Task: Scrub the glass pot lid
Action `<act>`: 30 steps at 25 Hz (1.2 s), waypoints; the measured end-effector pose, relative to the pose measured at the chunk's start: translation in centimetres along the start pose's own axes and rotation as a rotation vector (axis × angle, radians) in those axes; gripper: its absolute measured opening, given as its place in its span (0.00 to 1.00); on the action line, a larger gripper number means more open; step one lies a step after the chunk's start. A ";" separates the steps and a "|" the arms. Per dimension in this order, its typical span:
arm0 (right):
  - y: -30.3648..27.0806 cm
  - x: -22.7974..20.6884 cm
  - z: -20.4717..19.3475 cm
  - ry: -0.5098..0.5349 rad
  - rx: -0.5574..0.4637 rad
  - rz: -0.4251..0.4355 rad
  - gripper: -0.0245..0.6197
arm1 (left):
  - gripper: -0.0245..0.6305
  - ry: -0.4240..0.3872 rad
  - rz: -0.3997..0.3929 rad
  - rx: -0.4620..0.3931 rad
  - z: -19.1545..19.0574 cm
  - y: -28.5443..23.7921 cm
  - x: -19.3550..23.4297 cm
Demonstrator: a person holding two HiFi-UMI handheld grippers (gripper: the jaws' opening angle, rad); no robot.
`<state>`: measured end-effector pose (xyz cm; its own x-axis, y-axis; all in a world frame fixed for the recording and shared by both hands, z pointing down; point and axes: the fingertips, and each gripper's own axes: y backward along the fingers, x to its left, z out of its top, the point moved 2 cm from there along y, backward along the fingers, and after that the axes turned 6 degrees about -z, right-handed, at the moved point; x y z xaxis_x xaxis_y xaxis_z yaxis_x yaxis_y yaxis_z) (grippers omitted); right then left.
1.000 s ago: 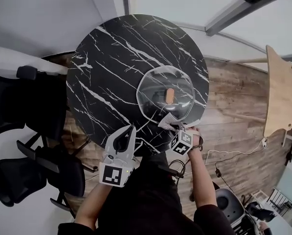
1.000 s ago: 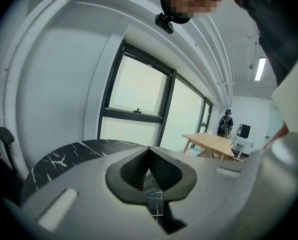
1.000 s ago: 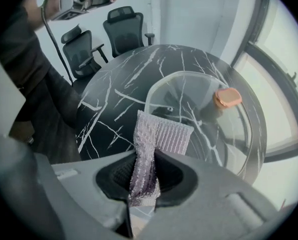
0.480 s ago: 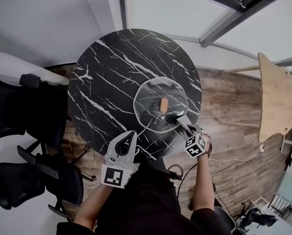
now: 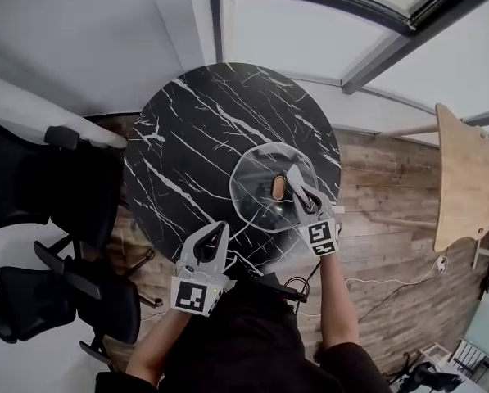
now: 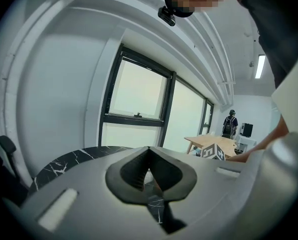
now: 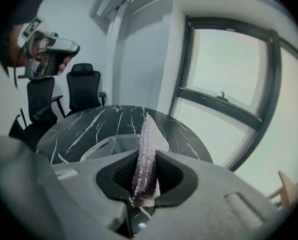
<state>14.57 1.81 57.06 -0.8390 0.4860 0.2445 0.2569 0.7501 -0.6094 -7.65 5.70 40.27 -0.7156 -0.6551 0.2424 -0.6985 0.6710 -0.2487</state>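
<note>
Left gripper (image 5: 216,232), jaws pressed together on nothing, hangs at the table's 6 o'clock edge. Right gripper (image 5: 300,193) pinches a silvery mesh scrub pad (image 5: 292,173) over the 3 o'clock side of the glass pot lid (image 5: 252,182), beside its tan knob (image 5: 278,188); contact cannot be told. The lid sits at 4 o'clock on the round black marble table (image 5: 187,129), near the rim. Open marble runs from 9 to 12 o'clock. Black chairs (image 5: 47,187) crowd the 9 o'clock edge.
</note>
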 end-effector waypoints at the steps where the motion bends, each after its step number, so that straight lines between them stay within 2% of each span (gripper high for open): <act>1: -0.8 0.5 0.2 0.069 0.007 0.024 0.15 | 0.04 0.001 0.006 0.000 0.1 -0.1 0.2; 4: -2.9 1.8 0.4 0.253 0.024 0.083 0.15 | 0.04 0.002 0.021 -0.001 0.4 -0.2 0.5; 9: -4.5 3.5 -0.1 0.428 0.034 0.127 0.15 | 0.04 0.003 0.036 0.000 0.4 -0.4 0.6; 16: -4.7 5.0 -1.1 0.574 0.056 0.115 0.15 | 0.04 0.024 0.048 -0.031 0.8 -0.8 0.8; 22: -4.4 6.0 -1.8 0.720 0.074 0.095 0.15 | 0.04 0.009 0.027 -0.002 0.5 -0.3 0.6; 25: -4.0 6.8 -2.1 0.747 0.076 0.102 0.15 | 0.04 0.007 0.028 -0.003 0.5 0.1 0.8; 30: -3.5 7.8 -2.4 0.654 0.094 0.122 0.15 | 0.04 0.008 0.030 -0.007 0.4 0.9 0.9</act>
<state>8.32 4.05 62.92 -0.3360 0.7585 0.5585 0.2633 0.6449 -0.7175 -8.95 5.62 39.90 -0.7360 -0.6321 0.2422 -0.6769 0.6927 -0.2491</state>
